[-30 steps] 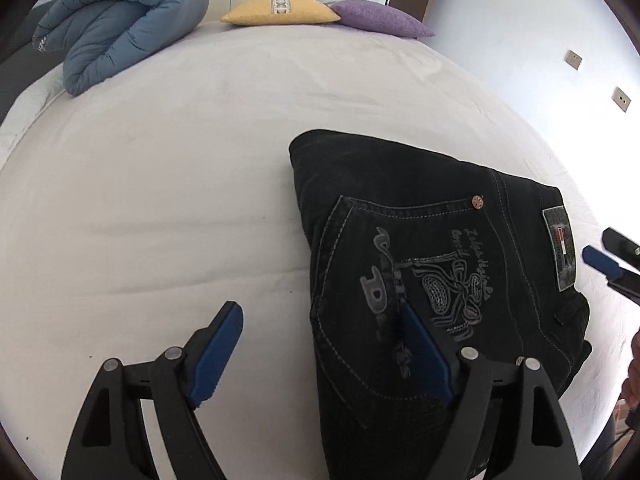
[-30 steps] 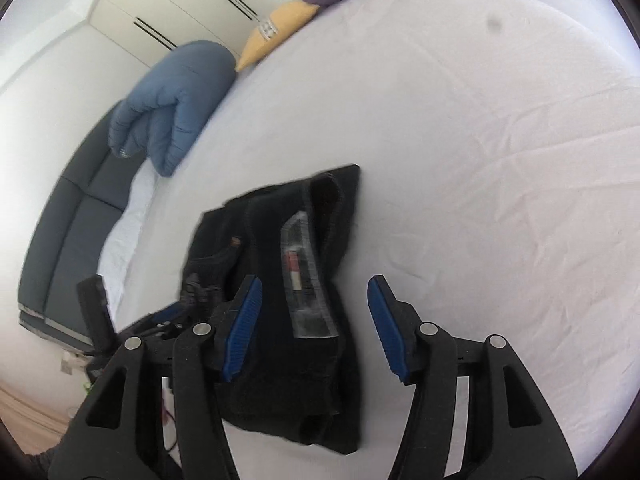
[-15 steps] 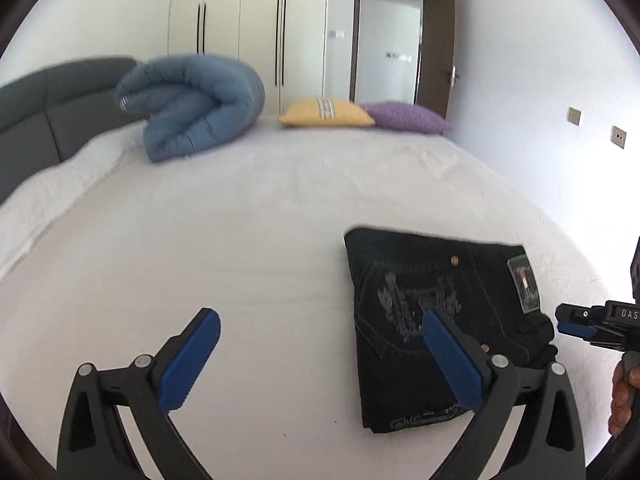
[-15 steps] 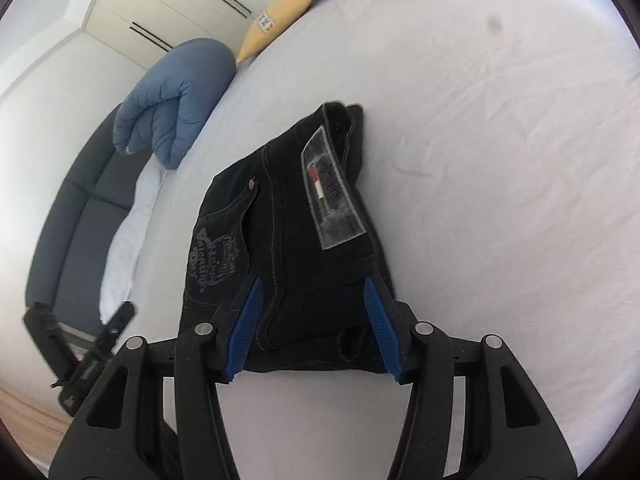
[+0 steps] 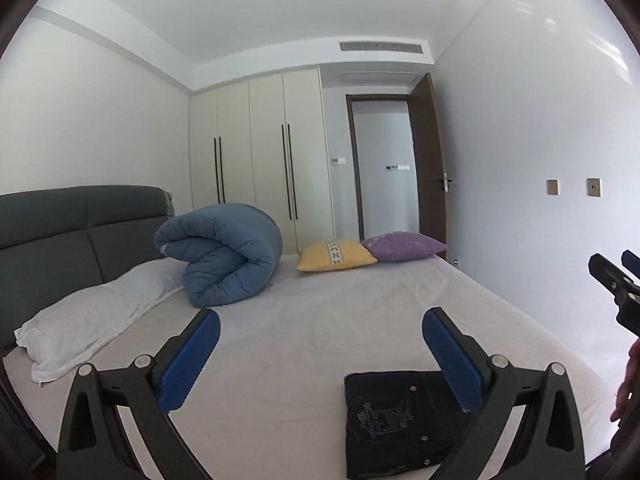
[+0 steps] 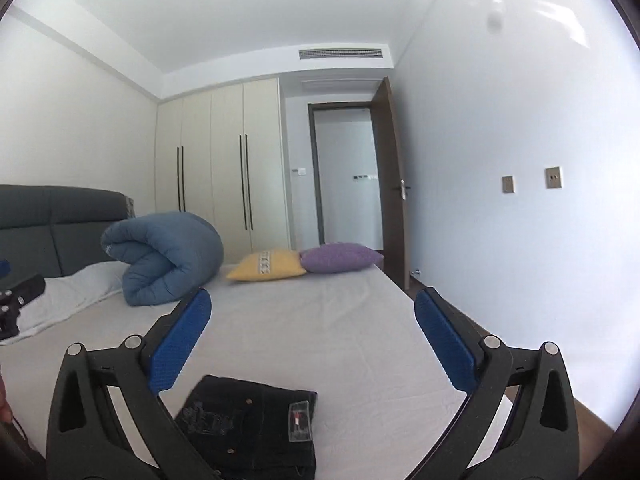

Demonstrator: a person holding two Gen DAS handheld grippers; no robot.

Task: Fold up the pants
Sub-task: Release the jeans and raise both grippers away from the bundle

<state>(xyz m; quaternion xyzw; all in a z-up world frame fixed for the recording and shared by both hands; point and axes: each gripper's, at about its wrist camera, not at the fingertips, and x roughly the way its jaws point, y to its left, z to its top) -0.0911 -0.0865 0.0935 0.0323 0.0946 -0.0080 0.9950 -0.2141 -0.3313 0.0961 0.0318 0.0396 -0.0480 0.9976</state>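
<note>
The black jeans lie folded into a compact rectangle on the white bed, back pocket embroidery facing up. They also show in the right wrist view, with a label patch on top. My left gripper is open and empty, raised above and behind the jeans. My right gripper is open and empty, also lifted clear of the jeans. The right gripper shows at the right edge of the left wrist view.
A rolled blue duvet, a yellow cushion and a purple cushion lie at the far end of the bed. A white pillow rests by the grey headboard. A wall runs along the right.
Both grippers have lifted up and back from the folded jeans and tilted toward the room. The jeans stay folded on the bed.
</note>
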